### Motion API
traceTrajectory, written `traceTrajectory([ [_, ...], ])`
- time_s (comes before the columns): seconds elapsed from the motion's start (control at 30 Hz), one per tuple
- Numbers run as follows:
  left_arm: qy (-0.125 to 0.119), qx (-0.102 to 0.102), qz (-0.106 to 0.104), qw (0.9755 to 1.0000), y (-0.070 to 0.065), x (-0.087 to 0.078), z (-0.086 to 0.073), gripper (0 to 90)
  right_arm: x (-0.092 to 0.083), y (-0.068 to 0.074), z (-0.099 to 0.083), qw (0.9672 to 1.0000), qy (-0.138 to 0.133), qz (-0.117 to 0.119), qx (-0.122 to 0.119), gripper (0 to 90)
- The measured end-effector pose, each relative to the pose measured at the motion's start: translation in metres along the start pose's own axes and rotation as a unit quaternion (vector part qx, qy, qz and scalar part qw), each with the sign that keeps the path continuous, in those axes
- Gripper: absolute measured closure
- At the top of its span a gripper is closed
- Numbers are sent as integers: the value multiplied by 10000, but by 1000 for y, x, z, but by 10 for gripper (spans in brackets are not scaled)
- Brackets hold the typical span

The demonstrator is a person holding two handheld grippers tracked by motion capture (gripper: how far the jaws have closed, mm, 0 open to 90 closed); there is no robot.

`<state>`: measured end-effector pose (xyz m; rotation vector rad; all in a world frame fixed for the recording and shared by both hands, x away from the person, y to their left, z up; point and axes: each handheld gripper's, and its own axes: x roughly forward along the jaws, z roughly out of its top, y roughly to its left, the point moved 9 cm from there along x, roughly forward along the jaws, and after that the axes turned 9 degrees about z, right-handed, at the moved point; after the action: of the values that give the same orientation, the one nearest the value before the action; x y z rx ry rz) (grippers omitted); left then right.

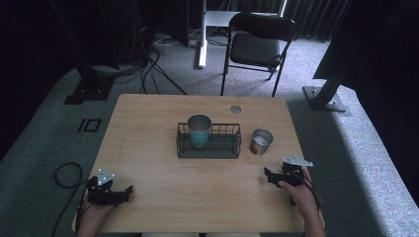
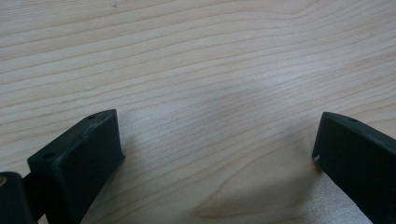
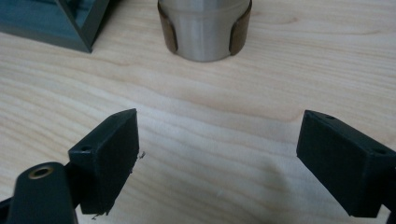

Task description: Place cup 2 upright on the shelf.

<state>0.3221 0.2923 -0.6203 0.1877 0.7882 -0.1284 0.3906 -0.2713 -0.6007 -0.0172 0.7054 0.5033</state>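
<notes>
A teal metal cup (image 1: 199, 129) stands upright inside a dark wire basket (image 1: 232, 146) at the table's middle. Just right of the basket stands a shorter steel cup (image 1: 261, 141), whose base (image 3: 204, 28) lies straight ahead in the right gripper view, with the basket's corner (image 3: 88, 25) at upper left. My right gripper (image 1: 271, 176) rests on the table in front of that steel cup, open and empty (image 3: 217, 163). My left gripper (image 1: 126, 191) lies at the table's front left, open, with bare wood between its jaws (image 2: 217, 149).
The wooden table (image 1: 148, 128) has a round cable hole (image 1: 235, 109) near its far edge. A black folding chair (image 1: 257, 47) stands behind the table. Cables (image 1: 66, 175) trail on the carpet at the left. Dark stands flank both sides.
</notes>
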Motion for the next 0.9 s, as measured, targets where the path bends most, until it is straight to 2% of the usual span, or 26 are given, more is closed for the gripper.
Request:
traceTrajectory([
  [0.8, -4, -4, -2, 10000, 0, 0, 0, 19, 16, -4, 26, 9997, -241, 13, 68, 128],
  [0.9, -2, 0, -2, 10000, 0, 0, 0, 19, 18, -5, 28, 9998, -156, -67, 40, 128],
])
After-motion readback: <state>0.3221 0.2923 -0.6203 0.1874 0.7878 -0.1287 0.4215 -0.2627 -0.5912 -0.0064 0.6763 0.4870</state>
